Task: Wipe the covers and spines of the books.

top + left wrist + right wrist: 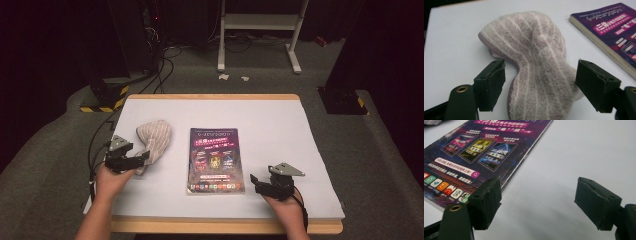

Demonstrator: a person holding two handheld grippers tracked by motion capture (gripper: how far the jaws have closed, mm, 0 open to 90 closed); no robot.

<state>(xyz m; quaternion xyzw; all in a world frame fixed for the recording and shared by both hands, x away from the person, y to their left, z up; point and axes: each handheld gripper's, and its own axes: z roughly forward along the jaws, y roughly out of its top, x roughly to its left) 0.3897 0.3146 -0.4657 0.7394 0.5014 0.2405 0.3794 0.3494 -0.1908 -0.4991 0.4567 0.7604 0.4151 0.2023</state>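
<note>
High view: left claw (pixel 142 159) gapes level around sock (pixel 154 138).

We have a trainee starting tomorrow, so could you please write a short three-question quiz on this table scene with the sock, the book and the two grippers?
1. True or false: the left gripper is clamped on the striped sock.
2. Which lies nearer the right gripper: A) the sock, B) the purple book, C) the white stand on the floor?
3. In the high view, on which side of the book does the sock lie?

Key
1. False: the jaws stand open on either side of the sock, with gaps visible.
2. B: the book's corner is beside one jaw, with bare white table between the jaws.
3. On its left, apart from it.
</note>
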